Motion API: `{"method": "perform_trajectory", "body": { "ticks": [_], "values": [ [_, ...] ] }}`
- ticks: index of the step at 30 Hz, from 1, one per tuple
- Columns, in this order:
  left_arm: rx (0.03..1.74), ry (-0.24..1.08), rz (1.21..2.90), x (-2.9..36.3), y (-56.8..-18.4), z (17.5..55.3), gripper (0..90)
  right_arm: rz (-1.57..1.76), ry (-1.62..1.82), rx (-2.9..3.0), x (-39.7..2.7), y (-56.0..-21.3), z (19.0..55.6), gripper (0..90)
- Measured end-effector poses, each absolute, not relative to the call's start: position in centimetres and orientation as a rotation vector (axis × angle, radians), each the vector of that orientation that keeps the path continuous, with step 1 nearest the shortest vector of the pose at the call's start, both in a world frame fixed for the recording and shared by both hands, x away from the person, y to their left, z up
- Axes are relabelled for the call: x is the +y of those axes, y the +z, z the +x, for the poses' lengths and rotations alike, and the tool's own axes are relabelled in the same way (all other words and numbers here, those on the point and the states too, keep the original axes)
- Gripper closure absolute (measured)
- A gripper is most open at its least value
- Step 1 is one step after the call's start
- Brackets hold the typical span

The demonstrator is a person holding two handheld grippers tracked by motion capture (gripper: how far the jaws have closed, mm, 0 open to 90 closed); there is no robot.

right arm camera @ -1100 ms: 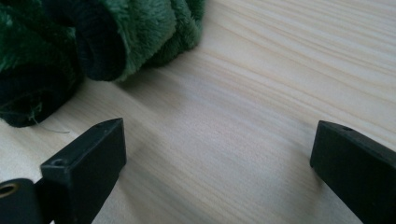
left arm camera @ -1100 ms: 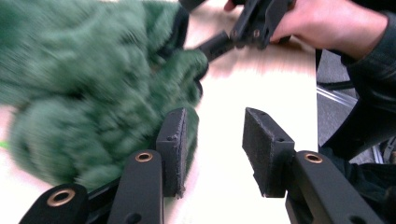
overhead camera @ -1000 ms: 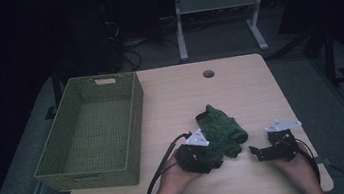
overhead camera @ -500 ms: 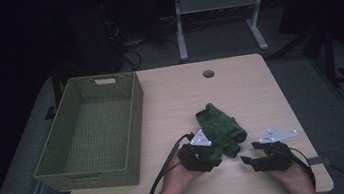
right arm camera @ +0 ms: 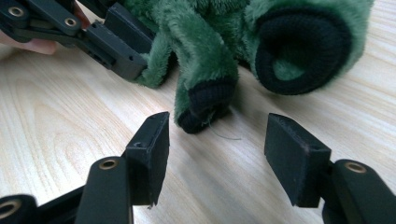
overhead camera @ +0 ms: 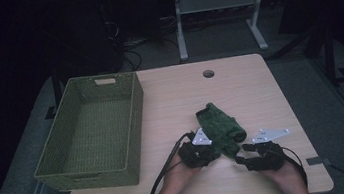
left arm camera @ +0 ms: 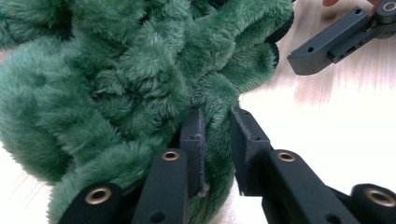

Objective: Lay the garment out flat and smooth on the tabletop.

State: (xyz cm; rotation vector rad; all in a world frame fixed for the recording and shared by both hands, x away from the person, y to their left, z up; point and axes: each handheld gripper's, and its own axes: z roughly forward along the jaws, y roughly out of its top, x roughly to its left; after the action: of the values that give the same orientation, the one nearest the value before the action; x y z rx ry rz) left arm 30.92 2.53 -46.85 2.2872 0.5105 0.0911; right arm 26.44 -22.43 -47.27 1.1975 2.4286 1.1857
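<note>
A green plush garment (overhead camera: 220, 125) with black knit cuffs lies bunched on the wooden table (overhead camera: 180, 101), right of centre near the front. My left gripper (overhead camera: 213, 151) sits at its near left edge. In the left gripper view its jaws have just been closing, and the left gripper (left arm camera: 215, 135) now pinches a fold of the green plush (left arm camera: 116, 84). My right gripper (overhead camera: 242, 158) lies just right of the garment, pointing left at it. Its jaws have just been narrowing, but the right gripper (right arm camera: 217, 133) still stands open on bare wood. A black cuff (right arm camera: 205, 105) lies just ahead of the gap.
A green woven basket (overhead camera: 134, 113) stands on the left half of the table with nothing visible in it. A round cable hole (overhead camera: 208, 74) sits near the far edge. Cables trail from both grippers toward the front edge. Dark floor and a grey stand lie beyond.
My right gripper has slid left toward the garment's near right edge. My left gripper has stayed at the garment's near left edge, sinking slightly onto it.
</note>
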Motion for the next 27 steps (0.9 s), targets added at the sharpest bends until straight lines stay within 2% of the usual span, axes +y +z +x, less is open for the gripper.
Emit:
{"method": "perform_trajectory", "body": {
  "ticks": [6,8,12,13,19,27],
  "values": [
    [0.502,0.068,2.285,2.5,-47.0,31.1,85.3,1.181,1.184,2.446,-21.5,-47.5,26.8,50.2],
    [0.497,0.062,2.285,2.6,-47.0,31.1,86.6,1.175,1.177,2.447,-21.4,-47.5,26.9,57.0],
    [0.501,0.029,2.264,2.8,-47.0,31.3,87.7,1.18,1.174,2.449,-21.5,-47.4,27.1,78.0],
    [0.51,0.014,2.251,2.9,-47.0,31.3,88.1,1.178,1.167,2.449,-21.5,-47.4,27.1,80.3],
    [0.494,-0.041,2.206,3.5,-45.8,31.1,88.6,1.182,1.172,2.441,-22.0,-46.9,27.0,83.4],
    [0.496,-0.02,2.13,5.5,-43.1,30.6,88.6,1.169,1.194,2.386,-23.6,-45.7,26.8,84.5]
  ]
}}
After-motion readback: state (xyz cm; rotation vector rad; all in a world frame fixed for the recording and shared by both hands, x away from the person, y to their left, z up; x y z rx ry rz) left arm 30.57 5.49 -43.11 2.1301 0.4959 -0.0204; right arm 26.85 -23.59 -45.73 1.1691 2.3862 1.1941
